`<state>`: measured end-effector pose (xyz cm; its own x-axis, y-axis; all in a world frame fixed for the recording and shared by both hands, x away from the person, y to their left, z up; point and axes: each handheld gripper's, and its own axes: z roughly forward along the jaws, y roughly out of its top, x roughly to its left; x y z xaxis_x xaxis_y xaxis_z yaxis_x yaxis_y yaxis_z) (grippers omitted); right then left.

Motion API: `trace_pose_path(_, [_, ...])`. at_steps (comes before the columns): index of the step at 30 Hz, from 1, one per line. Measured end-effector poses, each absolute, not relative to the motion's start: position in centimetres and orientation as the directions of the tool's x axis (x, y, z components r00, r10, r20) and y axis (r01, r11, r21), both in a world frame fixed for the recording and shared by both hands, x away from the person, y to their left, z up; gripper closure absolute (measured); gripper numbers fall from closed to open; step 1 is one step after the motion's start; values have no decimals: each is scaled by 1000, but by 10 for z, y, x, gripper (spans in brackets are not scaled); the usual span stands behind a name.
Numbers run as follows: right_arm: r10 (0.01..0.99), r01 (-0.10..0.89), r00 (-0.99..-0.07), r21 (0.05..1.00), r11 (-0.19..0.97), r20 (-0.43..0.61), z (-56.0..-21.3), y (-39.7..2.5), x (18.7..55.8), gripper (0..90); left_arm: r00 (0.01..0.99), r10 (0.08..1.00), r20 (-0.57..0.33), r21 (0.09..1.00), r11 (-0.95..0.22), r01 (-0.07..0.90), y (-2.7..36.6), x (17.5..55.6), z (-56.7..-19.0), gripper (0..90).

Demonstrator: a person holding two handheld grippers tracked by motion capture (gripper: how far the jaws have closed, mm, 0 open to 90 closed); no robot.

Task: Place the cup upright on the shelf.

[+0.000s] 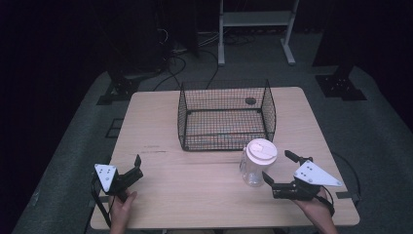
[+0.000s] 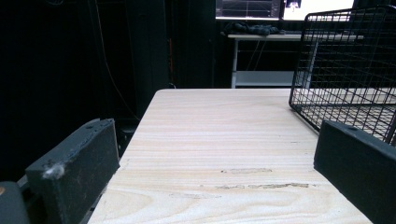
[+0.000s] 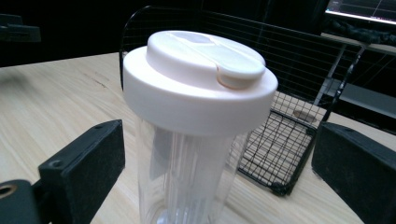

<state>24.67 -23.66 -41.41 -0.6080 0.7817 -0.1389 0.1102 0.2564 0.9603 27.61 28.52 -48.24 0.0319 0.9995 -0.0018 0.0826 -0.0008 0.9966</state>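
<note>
- Your bottle (image 1: 256, 165) is one clear, upright plastic cylinder under a wide white flip-top lid (image 3: 201, 74), standing near the surface's (image 1: 195, 190) front right edge, just before the one wire basket (image 1: 225, 117).
- Your right gripper (image 1: 278, 169) has released jaws flanking the bottle, not touching it.
- Your left gripper (image 1: 135, 168), near the front left corner, also has released jaws.

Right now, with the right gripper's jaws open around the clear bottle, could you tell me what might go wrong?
1. The clear bottle is tall, with a wide white lid, so a bump from one jaw of the right gripper could tip it.
2. The wire basket stands close behind it, so a lift may catch its rim.
3. The smooth wall could slip in a loose hold.
</note>
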Motion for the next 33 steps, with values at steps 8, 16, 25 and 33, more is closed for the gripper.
trace_pose_path(8, [779,92,-603,956,278,-168,-415,-227,253,21,33,999,0,997,-3,82,285,276,-482,0])
trace_pose_path(16, [774,83,-610,958,275,-170,-416,-218,262,16,34,999,0,997,-3,82,285,276,-482,0])
trace_pose_path(25, [770,60,-607,954,293,-199,-415,-205,271,16,34,999,0,997,-3,82,285,276,-482,0])
trace_pose_path(33, [769,54,-605,954,297,-205,-415,-203,273,35,35,999,0,997,-3,82,285,276,-482,0])
